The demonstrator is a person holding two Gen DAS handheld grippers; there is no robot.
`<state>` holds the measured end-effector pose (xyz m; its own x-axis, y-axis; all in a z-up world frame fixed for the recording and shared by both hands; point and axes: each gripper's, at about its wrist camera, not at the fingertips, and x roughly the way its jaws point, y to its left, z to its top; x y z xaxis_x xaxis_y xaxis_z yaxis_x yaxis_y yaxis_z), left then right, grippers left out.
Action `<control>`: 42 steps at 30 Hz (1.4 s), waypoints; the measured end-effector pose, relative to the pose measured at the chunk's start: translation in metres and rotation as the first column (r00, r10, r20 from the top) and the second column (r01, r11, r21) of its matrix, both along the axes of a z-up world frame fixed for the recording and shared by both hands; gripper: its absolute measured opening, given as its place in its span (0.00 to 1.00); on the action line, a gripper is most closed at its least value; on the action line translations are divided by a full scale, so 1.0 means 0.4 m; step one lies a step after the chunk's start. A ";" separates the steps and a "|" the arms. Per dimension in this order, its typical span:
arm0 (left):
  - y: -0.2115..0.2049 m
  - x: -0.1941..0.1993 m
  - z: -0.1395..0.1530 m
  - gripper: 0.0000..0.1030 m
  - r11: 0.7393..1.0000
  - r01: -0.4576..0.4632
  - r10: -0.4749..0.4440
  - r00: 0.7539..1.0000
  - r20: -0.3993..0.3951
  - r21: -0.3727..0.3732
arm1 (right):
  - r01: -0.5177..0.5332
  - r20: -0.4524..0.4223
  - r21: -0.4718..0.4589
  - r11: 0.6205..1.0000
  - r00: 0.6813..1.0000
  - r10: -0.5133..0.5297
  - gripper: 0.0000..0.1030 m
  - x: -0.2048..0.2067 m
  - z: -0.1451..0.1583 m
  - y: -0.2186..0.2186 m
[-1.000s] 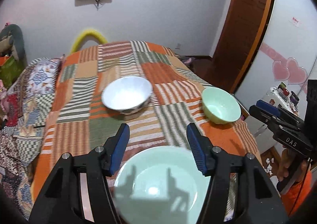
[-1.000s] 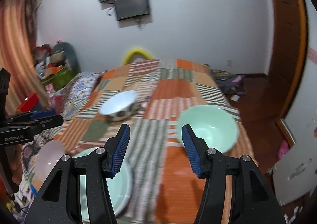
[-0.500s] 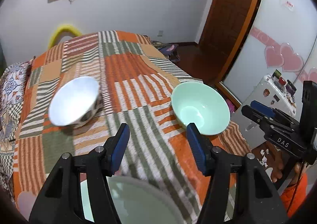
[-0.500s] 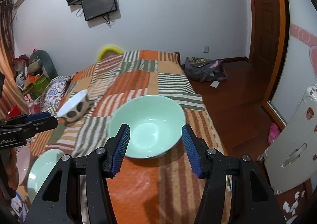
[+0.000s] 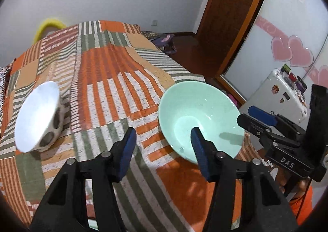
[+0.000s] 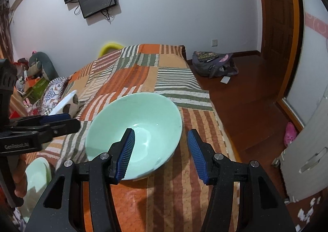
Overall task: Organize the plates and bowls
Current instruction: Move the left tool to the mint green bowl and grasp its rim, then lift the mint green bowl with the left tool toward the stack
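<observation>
A mint green bowl (image 5: 199, 117) sits near the right edge of the striped patchwork bed; it also shows in the right wrist view (image 6: 135, 129). My right gripper (image 6: 161, 151) is open, its jaws straddling the bowl's near right rim without touching it. My left gripper (image 5: 164, 150) is open and empty, just left of the bowl. A white spotted bowl (image 5: 38, 117) lies tilted at the left, also visible in the right wrist view (image 6: 66, 104). A mint green plate (image 6: 37, 178) lies at the bed's near left.
The bed cover (image 5: 106, 80) is orange, green and white. The bed's right edge drops to a wooden floor (image 6: 246, 104) with a backpack (image 6: 215, 63). A white mini fridge (image 5: 280, 96) stands to the right. Cushions and toys (image 6: 37, 63) lie at the far left.
Both grippers moved forward and right toward the green bowl, which now looms larger. The right gripper's jaws now straddle its rim. The green plate slid out of the left wrist view.
</observation>
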<state>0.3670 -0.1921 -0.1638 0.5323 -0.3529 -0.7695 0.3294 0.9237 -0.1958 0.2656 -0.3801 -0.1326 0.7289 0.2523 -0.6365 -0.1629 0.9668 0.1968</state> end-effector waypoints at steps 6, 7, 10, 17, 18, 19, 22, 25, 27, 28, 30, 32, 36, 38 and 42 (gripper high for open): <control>-0.029 0.045 -0.048 0.35 1.000 0.002 -0.002 0.998 -0.065 -0.005 | 0.007 -0.022 -0.013 1.000 1.000 -0.008 0.38 0.029 -0.018 -0.010; -0.032 0.049 -0.054 0.33 1.000 0.005 -0.005 0.998 -0.069 -0.003 | 0.011 -0.031 -0.014 1.000 0.999 -0.011 0.36 0.034 -0.024 -0.012; -0.040 0.055 -0.068 0.30 1.000 0.018 -0.017 0.997 -0.080 0.004 | 0.006 -0.061 -0.010 1.000 0.998 -0.007 0.29 0.046 -0.040 -0.015; -0.057 0.060 -0.093 0.28 0.999 0.033 -0.031 0.995 -0.097 0.014 | -0.003 -0.094 0.005 1.000 0.996 0.003 0.24 0.058 -0.065 -0.010; -0.057 0.063 -0.096 0.23 0.999 0.034 -0.033 0.994 -0.102 0.008 | -0.007 -0.096 0.009 1.000 0.995 0.007 0.22 0.059 -0.067 -0.010; -0.059 0.065 -0.099 0.20 0.999 0.039 -0.039 0.993 -0.109 0.002 | -0.010 -0.096 0.011 1.000 0.995 0.011 0.20 0.060 -0.066 -0.008; -0.059 0.066 -0.101 0.19 0.999 0.038 -0.038 0.993 -0.112 0.004 | -0.012 -0.072 -0.014 1.000 0.997 0.011 0.20 0.056 -0.061 0.005; -0.061 0.057 -0.096 0.19 0.999 0.038 -0.036 0.994 -0.103 0.013 | -0.012 -0.063 -0.038 0.999 0.998 0.010 0.19 0.053 -0.060 0.011; -0.058 0.052 -0.091 0.19 0.999 0.033 -0.032 0.994 -0.101 0.009 | -0.012 -0.061 -0.040 0.999 0.998 0.009 0.18 0.050 -0.054 0.012; -0.055 0.049 -0.088 0.19 1.000 0.031 -0.031 0.994 -0.104 0.002 | -0.012 -0.061 -0.035 0.999 0.998 0.010 0.18 0.049 -0.052 0.011; -0.049 0.043 -0.081 0.19 1.000 0.028 -0.029 0.994 -0.108 -0.009 | -0.014 -0.058 -0.026 1.000 0.998 0.012 0.18 0.043 -0.045 0.009; -0.044 0.034 -0.068 0.19 1.000 0.025 -0.025 0.995 -0.102 -0.005 | -0.018 -0.047 -0.031 0.999 0.999 0.017 0.18 0.036 -0.035 0.014; -0.029 0.001 -0.029 0.19 1.000 0.009 -0.008 0.999 -0.045 0.013 | -0.033 -0.022 -0.043 0.999 0.999 0.032 0.18 0.021 -0.005 0.033; -0.011 -0.017 -0.005 0.19 1.000 -0.002 0.002 1.000 -0.024 0.005 | -0.047 -0.010 -0.044 0.998 0.999 0.047 0.18 0.008 0.010 0.046; 0.036 -0.053 0.039 0.19 0.999 -0.015 0.015 1.000 -0.009 -0.028 | -0.074 0.007 -0.051 0.996 0.997 0.075 0.18 -0.019 0.041 0.076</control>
